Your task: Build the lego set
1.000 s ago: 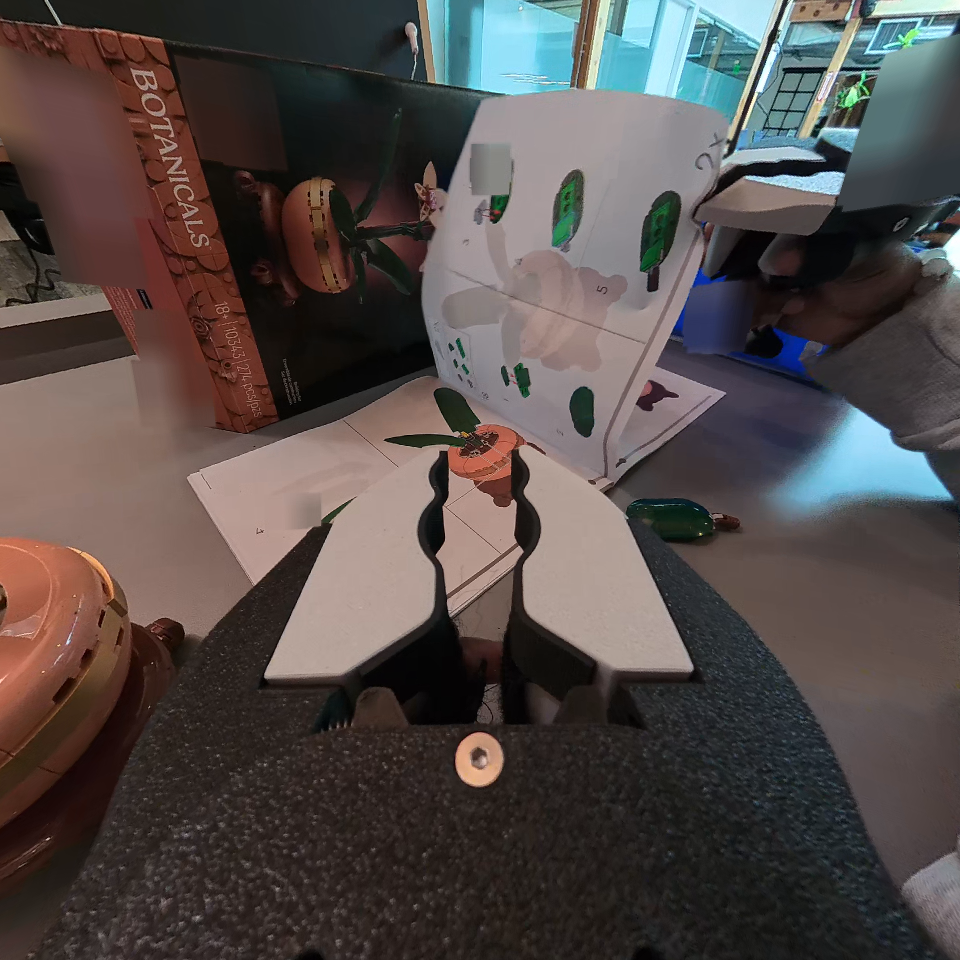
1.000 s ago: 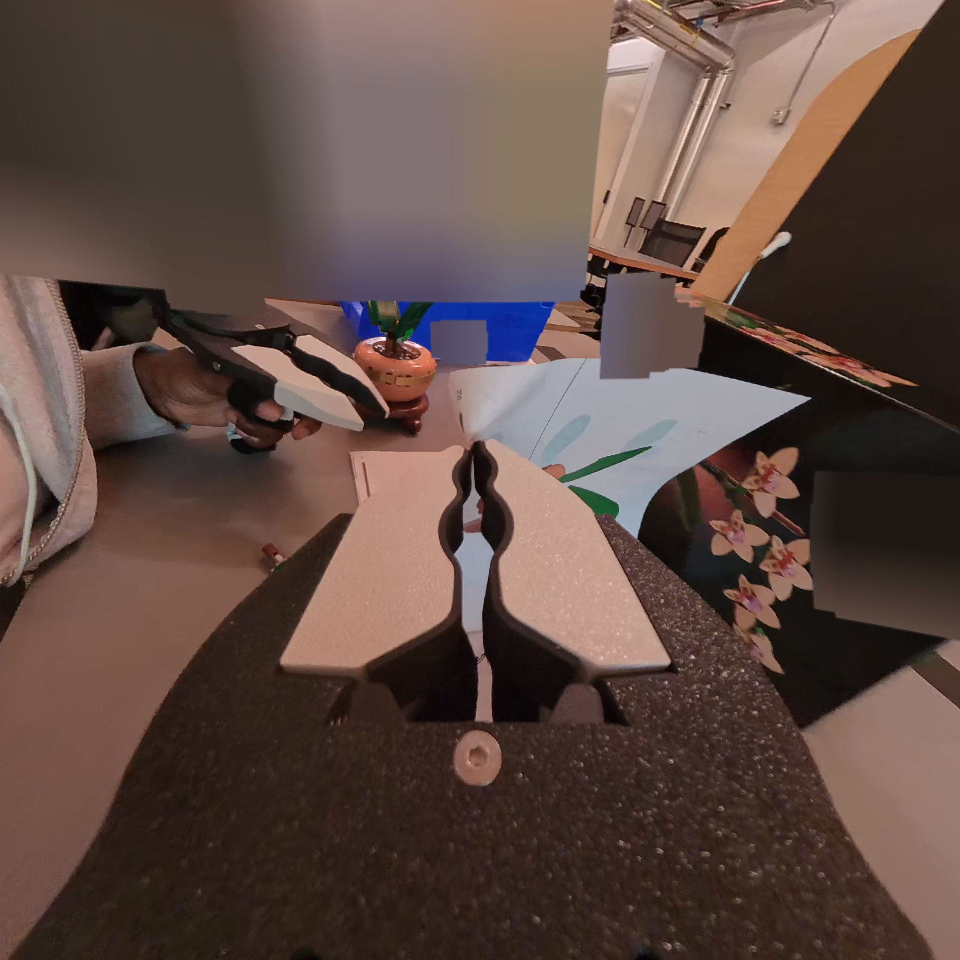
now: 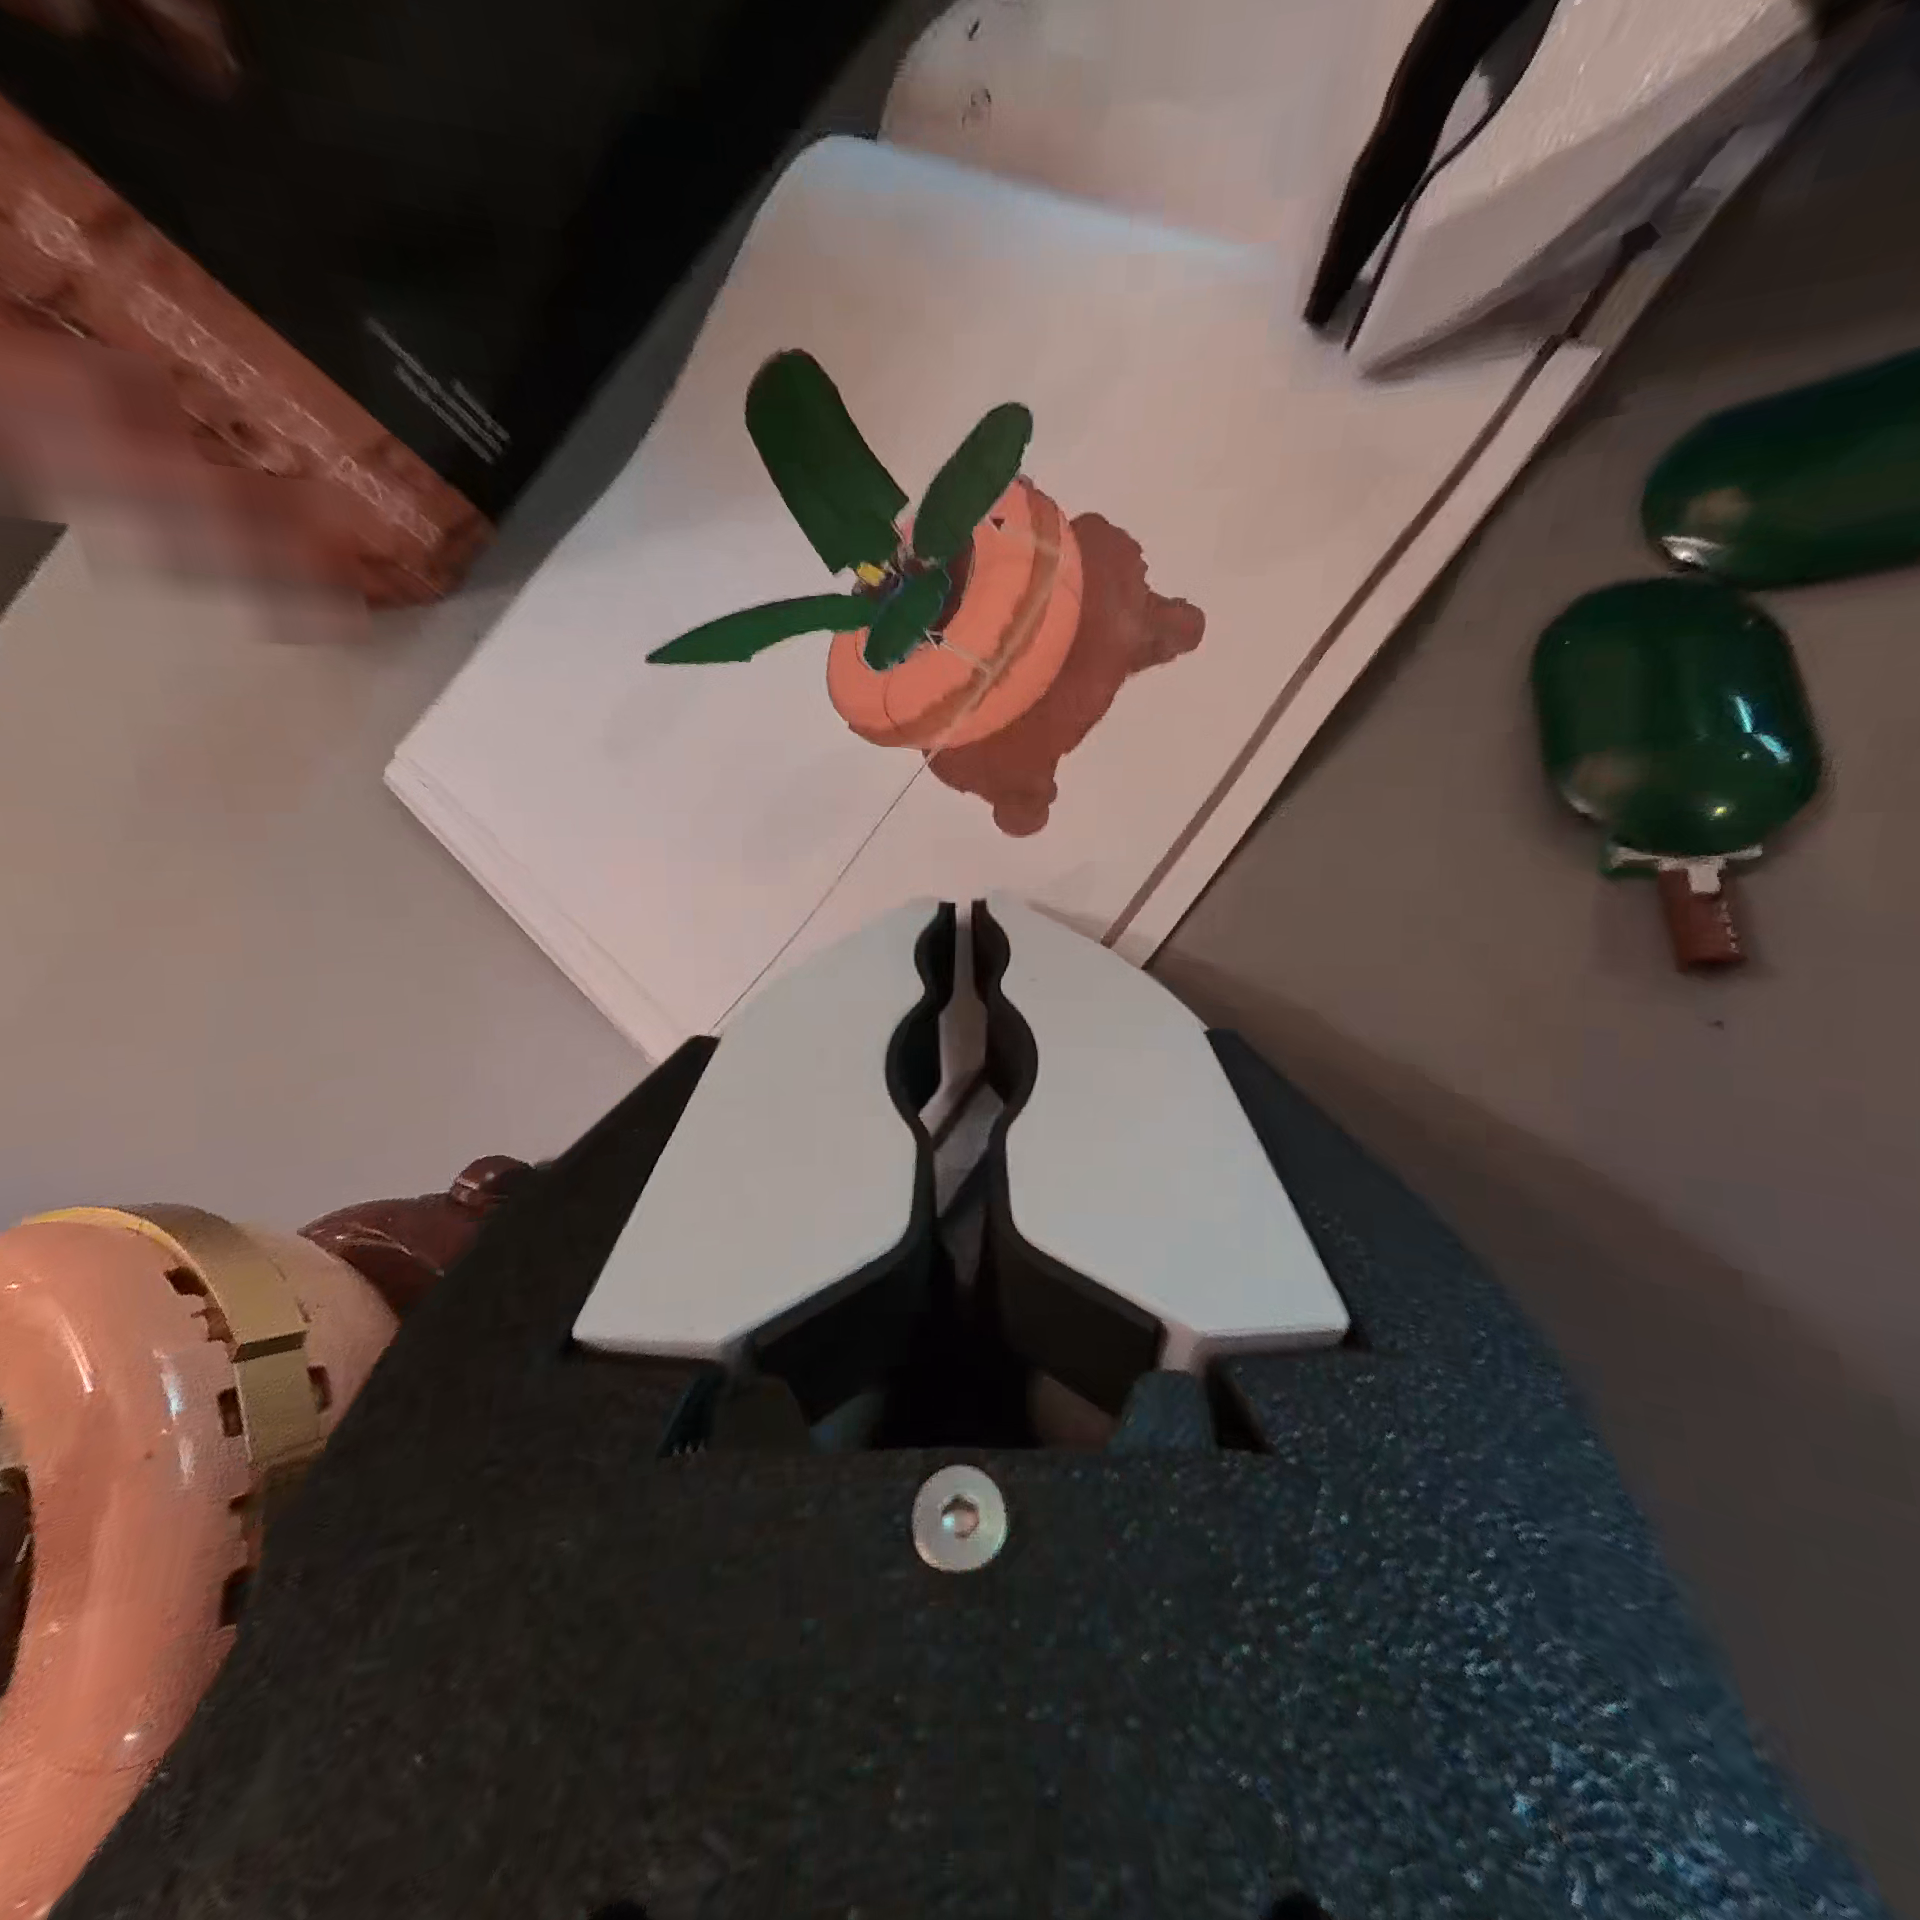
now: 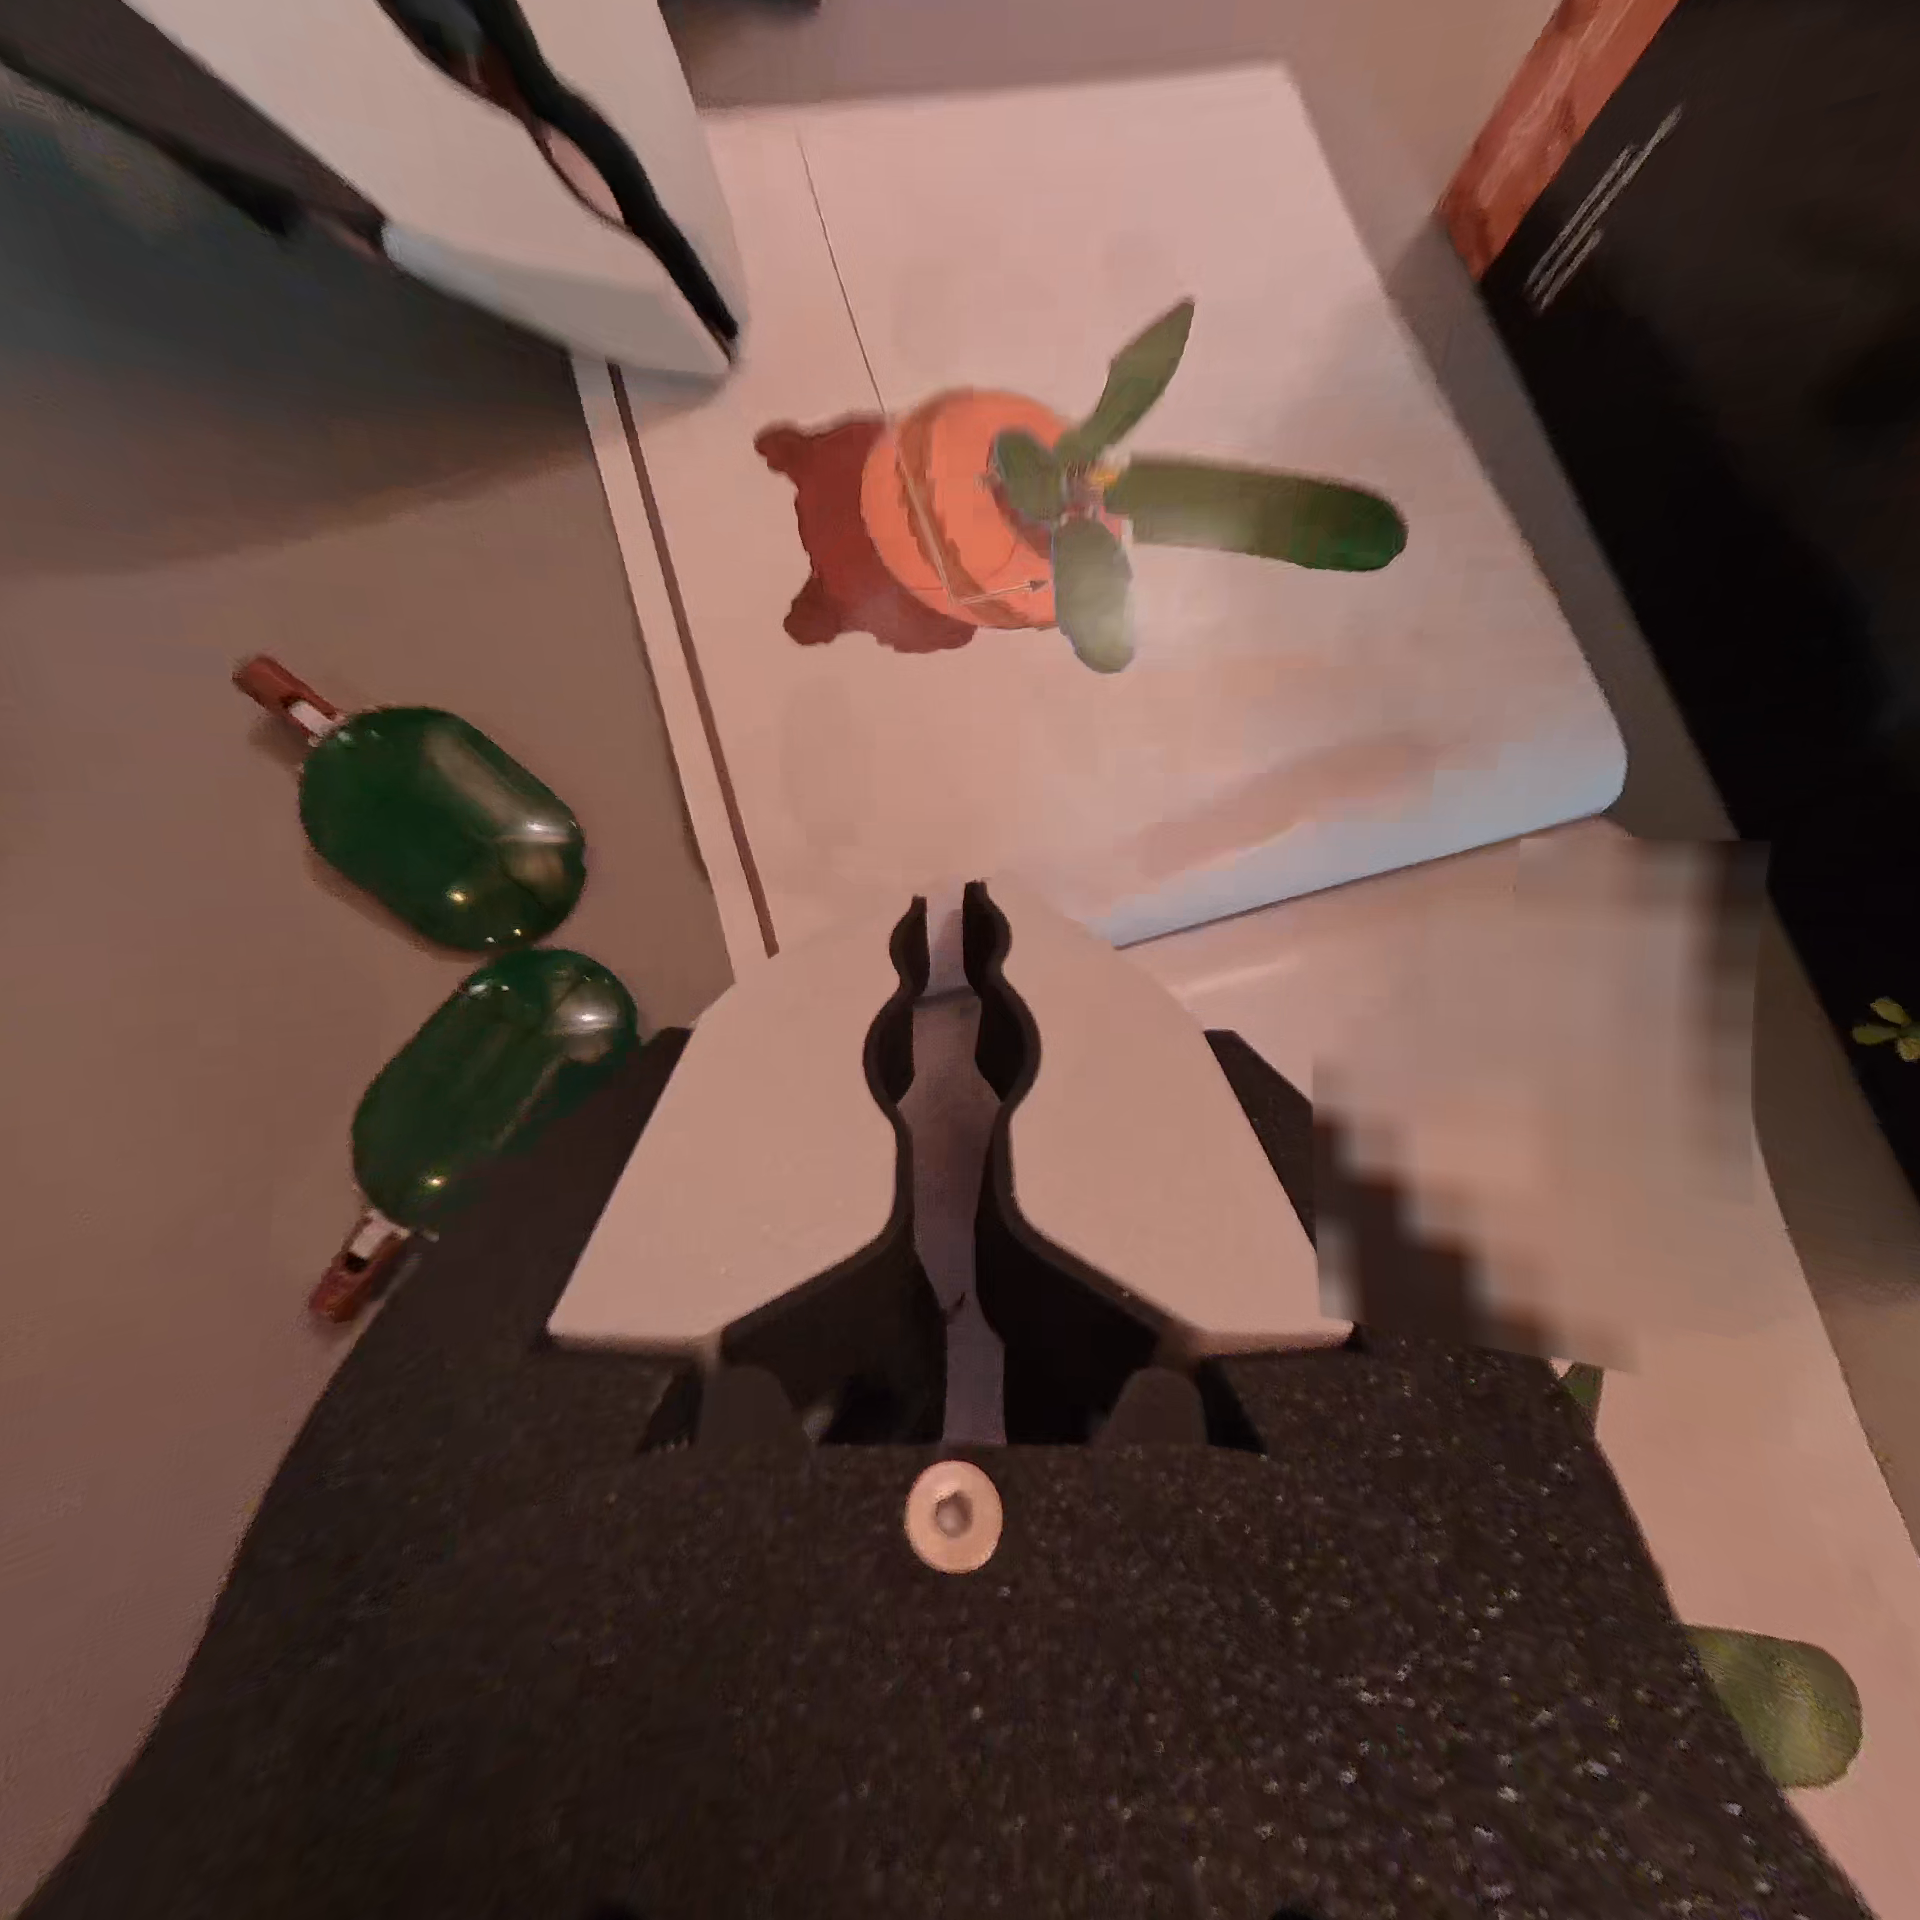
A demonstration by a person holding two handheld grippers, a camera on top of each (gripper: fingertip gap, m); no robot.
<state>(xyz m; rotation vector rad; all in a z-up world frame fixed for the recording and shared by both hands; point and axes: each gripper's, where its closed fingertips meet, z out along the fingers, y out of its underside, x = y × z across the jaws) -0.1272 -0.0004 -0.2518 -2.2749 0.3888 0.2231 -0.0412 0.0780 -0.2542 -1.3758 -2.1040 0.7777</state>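
The instruction booklet (image 3: pixel 727 675) lies open on the grey table and shows a drawing of an orange pot with green leaves. My left gripper (image 3: pixel 956 912) is shut and empty over the booklet's near corner. It also shows in the right wrist view (image 4: pixel 727 335). My right gripper (image 4: pixel 943 902) is shut on the edge of the turned page (image 4: pixel 1299 748), which lies flat. It shows at the top right of the left wrist view (image 3: pixel 1335 312). Two dark green leaf pieces (image 3: pixel 1673 717) (image 3: pixel 1808 488) with brown stubs lie right of the booklet. They also show in the right wrist view (image 4: pixel 436 821) (image 4: pixel 488 1081).
The built peach and gold pot (image 3: pixel 125 1455) on its brown base stands close to the left of my left gripper. The dark set box (image 3: pixel 260 260) stands behind the booklet and shows at the right in the right wrist view (image 4: pixel 1714 416). A blurry green leaf shape (image 4: pixel 1777 1714) sits at the lower right. Measured from the fingertips, the blurry green leaf shape (image 4: pixel 1777 1714) is 20 centimeters or so from the right gripper and 30 centimeters from the left.
The page that my right gripper held upright is now laid flat on the booklet. Both grippers have tilted down toward the table. My left gripper's fingers have closed.
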